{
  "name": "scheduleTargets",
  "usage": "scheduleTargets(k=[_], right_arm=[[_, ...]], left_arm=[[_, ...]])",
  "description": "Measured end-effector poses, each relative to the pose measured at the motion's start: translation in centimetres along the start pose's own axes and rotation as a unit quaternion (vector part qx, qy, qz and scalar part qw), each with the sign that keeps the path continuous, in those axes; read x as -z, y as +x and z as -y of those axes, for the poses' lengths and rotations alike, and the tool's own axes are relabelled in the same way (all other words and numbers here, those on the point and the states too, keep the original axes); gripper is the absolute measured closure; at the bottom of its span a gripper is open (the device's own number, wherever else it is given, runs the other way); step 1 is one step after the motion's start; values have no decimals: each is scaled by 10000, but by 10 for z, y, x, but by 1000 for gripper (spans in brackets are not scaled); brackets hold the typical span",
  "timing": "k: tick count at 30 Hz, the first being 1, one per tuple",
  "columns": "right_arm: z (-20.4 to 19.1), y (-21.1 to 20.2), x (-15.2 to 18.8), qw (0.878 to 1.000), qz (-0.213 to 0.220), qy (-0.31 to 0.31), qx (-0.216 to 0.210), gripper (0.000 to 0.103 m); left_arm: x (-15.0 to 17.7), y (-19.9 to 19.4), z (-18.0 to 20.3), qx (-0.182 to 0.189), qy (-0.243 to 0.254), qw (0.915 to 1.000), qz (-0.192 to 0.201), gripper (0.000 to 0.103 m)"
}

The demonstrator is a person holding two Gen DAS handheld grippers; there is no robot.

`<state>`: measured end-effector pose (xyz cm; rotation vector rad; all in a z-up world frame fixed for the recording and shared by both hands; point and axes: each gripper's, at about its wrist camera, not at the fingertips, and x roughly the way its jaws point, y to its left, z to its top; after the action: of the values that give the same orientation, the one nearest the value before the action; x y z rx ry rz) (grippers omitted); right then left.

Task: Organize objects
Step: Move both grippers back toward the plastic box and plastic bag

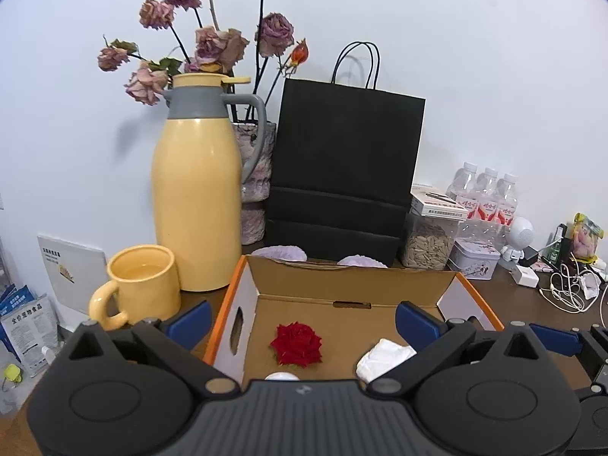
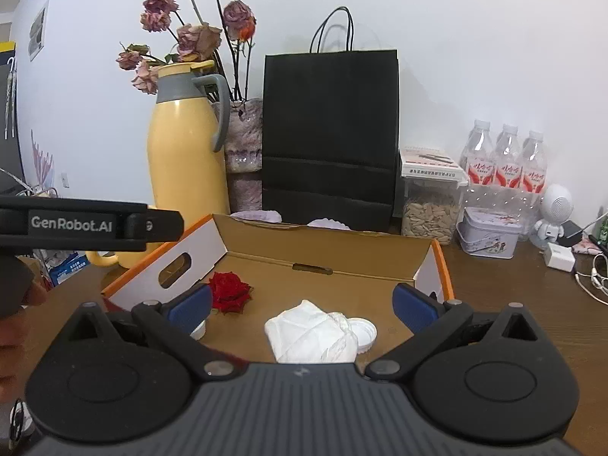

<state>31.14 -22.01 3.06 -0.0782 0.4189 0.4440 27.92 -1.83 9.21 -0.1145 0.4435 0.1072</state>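
A brown table (image 2: 513, 304) against a white wall (image 2: 456, 38) bears an open cardboard box (image 2: 323, 262); both the left gripper (image 1: 304, 323) and right gripper (image 2: 302, 304) gape wide, empty.

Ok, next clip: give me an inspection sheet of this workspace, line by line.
Surface: brown table, crowded along the wall.
Job's things: open box holding a red rose, white wad and white lid.
Clutter: flask, mug, black bag, seed jar, tin, bottles.
Grippers: left gripper and right gripper open, empty.
Cables: white cables and charger at right.
Surroundings: white wall, dried roses.
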Motion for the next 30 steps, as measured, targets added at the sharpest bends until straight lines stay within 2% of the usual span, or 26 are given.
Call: scheduleTargets(k=[10, 19, 24, 30], right_arm=[[-22, -50, 11, 9999, 116, -25, -45, 0], [-43, -97, 36, 9999, 79, -39, -135, 0], [-53, -123, 55, 9998, -14, -33, -170, 0], [-66, -147, 81, 9994, -300, -94, -167, 0]], left_arm=[[15, -56, -16, -50, -6, 10000, 58, 0], [41, -104, -37, -81, -21, 10000, 0, 0], [60, -129, -52, -64, 19, 10000, -7, 0], [88, -149, -68, -34, 90, 9997, -232, 0]])
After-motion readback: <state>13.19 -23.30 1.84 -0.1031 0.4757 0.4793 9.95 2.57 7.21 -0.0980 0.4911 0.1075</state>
